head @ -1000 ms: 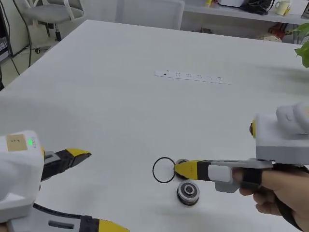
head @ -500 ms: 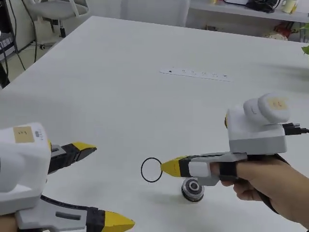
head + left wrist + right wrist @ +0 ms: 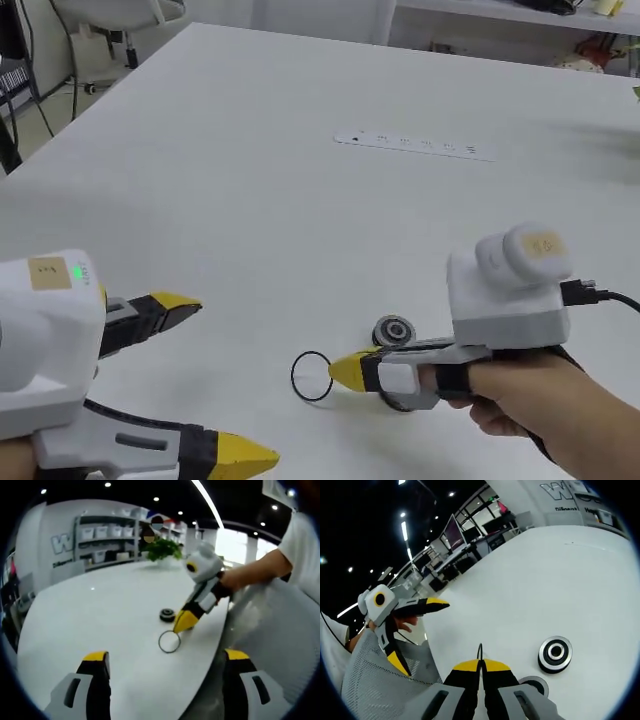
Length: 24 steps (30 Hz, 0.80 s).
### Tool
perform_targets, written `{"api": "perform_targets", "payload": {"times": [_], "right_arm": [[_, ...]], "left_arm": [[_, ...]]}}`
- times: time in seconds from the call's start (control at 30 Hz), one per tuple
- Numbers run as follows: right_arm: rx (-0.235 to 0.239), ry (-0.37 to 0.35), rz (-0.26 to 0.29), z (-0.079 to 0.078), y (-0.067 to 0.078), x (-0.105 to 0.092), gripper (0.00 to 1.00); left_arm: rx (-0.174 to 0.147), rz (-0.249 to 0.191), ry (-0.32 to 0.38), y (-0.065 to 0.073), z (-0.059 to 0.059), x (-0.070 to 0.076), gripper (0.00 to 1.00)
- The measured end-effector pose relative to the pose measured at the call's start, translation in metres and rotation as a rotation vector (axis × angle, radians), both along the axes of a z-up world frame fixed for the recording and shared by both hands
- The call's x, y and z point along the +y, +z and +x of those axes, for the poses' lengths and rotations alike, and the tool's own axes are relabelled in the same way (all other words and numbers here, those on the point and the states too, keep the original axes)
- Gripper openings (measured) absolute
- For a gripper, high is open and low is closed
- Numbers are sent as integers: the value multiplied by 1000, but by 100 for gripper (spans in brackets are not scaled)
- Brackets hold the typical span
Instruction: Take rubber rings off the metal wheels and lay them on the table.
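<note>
A thin black rubber ring point(image 3: 292, 376) point(image 3: 159, 642) lies low over the white table point(image 3: 300, 200), held at its edge by my right gripper point(image 3: 335, 370) point(image 3: 480, 663), which is shut on it. In the right gripper view the ring point(image 3: 480, 652) shows edge-on between the jaws. One metal wheel point(image 3: 393, 331) point(image 3: 555, 654) point(image 3: 167, 614) lies flat just beyond that gripper. A second wheel point(image 3: 536, 684) peeks out from under the gripper body. My left gripper point(image 3: 239, 382) point(image 3: 165, 654) is open and holds nothing, at the near left, apart from the ring.
A flat white power strip point(image 3: 410, 145) lies further back on the table. An office chair point(image 3: 110, 12) stands past the far left corner. Shelves and a green plant point(image 3: 162, 547) stand beyond the table. The table's near edge is close to both hands.
The right gripper has drawn the ring a little left and toward me. One wheel now shows beyond the gripper, the other has gone mostly under it. The left gripper stayed open.
</note>
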State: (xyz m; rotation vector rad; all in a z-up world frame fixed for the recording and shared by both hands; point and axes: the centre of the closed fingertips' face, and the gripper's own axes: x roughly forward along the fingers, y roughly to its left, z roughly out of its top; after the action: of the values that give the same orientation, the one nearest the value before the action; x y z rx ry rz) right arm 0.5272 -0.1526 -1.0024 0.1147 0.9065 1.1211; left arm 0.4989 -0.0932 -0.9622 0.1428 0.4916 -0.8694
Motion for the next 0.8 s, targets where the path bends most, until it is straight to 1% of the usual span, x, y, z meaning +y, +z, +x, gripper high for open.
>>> {"api": "perform_targets", "payload": {"times": [0.03,0.17,0.27,0.37,0.47,0.53,0.63,0.8], "right_arm": [[-10,8,-17,-1,-3,-1,0],[-45,28,-55,-1,-8,-2,0],[-84,49,-85,-1,-11,-3,4],[-104,69,-105,-1,-13,-4,5],[-134,91,-127,-2,-14,-5,8],[-144,96,-126,-1,-13,-5,9],[-142,101,-116,-1,-11,-5,10],[-167,101,-129,2,-8,-10,11]], "left_arm": [[0,0,1,0,0,0,95],[1,0,2,0,0,0,94],[3,1,1,0,0,0,94],[5,0,0,0,0,0,94],[6,2,-3,-1,-1,0,94],[7,4,-5,-1,-1,-1,94],[10,7,-7,-2,-1,-1,94],[11,7,-10,-2,-2,-1,94]]}}
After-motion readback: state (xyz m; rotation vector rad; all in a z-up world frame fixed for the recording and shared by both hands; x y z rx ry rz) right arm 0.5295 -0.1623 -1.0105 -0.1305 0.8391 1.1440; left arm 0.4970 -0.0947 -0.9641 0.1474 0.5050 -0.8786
